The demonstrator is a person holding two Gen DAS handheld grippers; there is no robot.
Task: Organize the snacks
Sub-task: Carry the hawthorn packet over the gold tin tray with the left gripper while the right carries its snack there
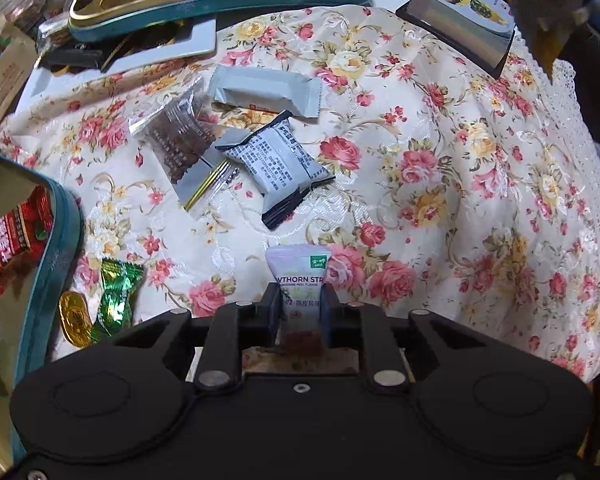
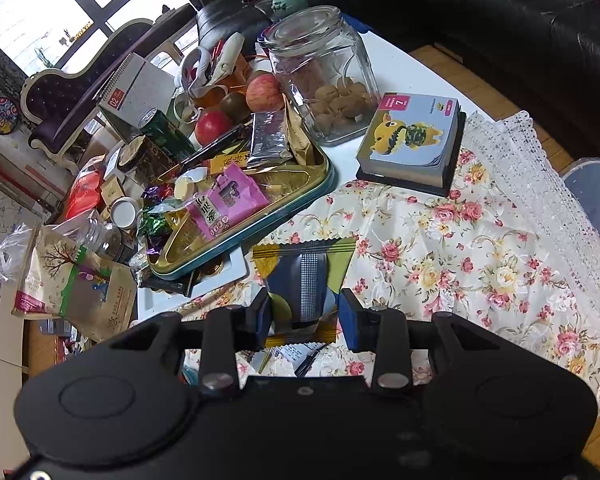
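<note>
The left hand-held gripper [image 1: 300, 304] is pinching a pale lilac hawthorn strip packet [image 1: 301, 285], which stands upright between the pads with its long axis pointing forward, away from the camera, and its printed face toward the lens. Ahead of it, on the floral cloth [image 1: 440, 168] covering the tabletop, three snacks lie close together: a clear wrapper with a dark brown bar [image 1: 176, 146], a white and black printed packet [image 1: 278, 168] tilted with one corner overlapping the clear one, and a grey-white packet [image 1: 266, 94] lying crosswise just behind them. To the left sits a teal-edged gold tin [image 1: 56, 240] holding a red wrapped snack [image 1: 14, 236]; beside its wall lie a green foil candy [image 1: 114, 300] and a gold foil coin [image 1: 75, 318]. The right hand-held gripper [image 2: 305, 314] is closed on a navy, yellow and green striped packet [image 2: 304, 276], its serrated top edge pointing forward and its long axis along the fingers. Beyond it, a second gold tin [image 2: 300, 196] crowded with a pink packet [image 2: 226, 204] and other wrappers sits partly on the cloth [image 2: 460, 248]. Behind stand a glass jar of biscuits [image 2: 324, 76], apples [image 2: 264, 92] and a picture card block [image 2: 414, 136].
</note>
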